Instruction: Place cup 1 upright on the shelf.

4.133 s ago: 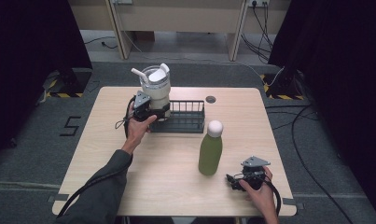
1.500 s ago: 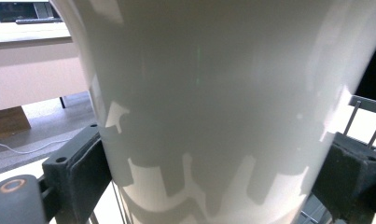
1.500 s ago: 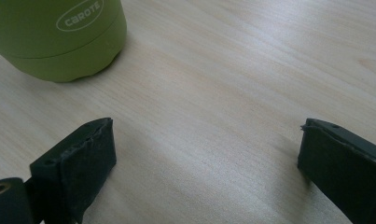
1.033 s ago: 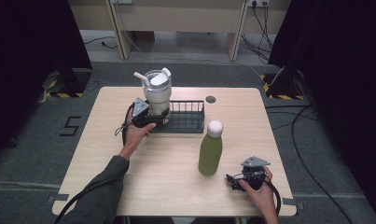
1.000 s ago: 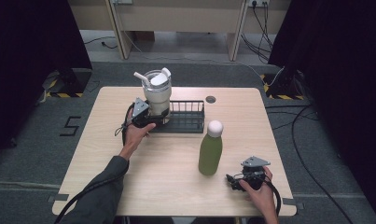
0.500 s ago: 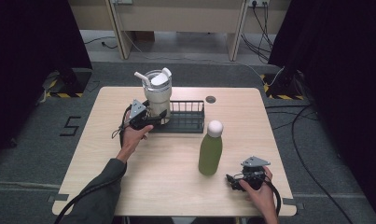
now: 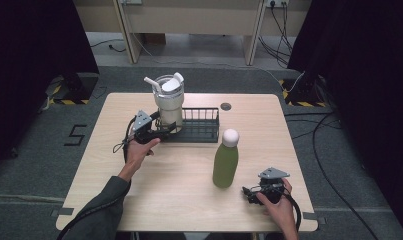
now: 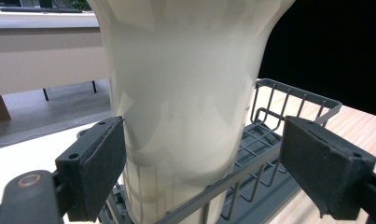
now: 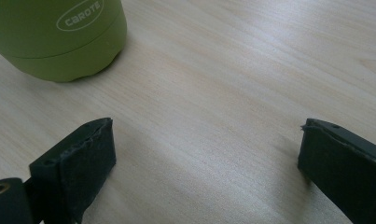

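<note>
Both hands low, jaws apart.
Left gripper (image 7: 161, 132) reaches forward on an outstretched arm, jaws spread wide; right gripper (image 7: 250, 192) rests near the person, jaws likewise parted.

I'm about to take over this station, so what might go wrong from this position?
1. The left gripper is open around the cream tumbler, which stands in the wire rack; one pad sits very near its wall, so a sideways pull might tip it.
2. The tumbler looks tall and top-heavy with its lid and straw, so a nudge may topple it.
3. The right gripper rests open near the green bottle; a careless swing may knock it.
</note>
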A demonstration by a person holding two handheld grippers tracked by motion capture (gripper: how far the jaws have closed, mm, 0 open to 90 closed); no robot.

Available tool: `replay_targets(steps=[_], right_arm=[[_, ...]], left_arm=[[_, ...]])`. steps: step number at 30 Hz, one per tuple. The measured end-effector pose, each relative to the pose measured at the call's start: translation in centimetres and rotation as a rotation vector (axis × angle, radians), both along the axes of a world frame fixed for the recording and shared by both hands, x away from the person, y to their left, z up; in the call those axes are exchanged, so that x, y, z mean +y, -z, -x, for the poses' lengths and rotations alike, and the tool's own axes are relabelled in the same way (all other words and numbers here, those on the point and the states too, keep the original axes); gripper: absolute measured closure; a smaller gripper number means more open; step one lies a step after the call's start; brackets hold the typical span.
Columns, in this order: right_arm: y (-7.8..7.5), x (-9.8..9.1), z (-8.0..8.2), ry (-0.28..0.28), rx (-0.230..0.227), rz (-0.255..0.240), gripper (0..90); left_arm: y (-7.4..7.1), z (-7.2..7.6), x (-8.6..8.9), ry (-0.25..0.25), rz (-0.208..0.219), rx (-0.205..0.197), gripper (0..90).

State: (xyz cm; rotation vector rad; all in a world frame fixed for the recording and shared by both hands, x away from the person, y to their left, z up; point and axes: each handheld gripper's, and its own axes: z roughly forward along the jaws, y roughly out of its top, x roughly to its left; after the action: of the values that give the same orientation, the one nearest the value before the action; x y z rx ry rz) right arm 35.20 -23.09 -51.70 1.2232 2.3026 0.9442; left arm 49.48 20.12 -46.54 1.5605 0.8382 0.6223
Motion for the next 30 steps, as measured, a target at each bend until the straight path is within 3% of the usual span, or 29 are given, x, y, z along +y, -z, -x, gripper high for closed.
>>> replay_targets(steps=[30], right_arm=[[0.0,0.1,0.0,0.006,0.002,-0.005,4.4]], left_arm=[[-1.1,3.5,1.7,0.014,-0.001,0.029,14.4]])
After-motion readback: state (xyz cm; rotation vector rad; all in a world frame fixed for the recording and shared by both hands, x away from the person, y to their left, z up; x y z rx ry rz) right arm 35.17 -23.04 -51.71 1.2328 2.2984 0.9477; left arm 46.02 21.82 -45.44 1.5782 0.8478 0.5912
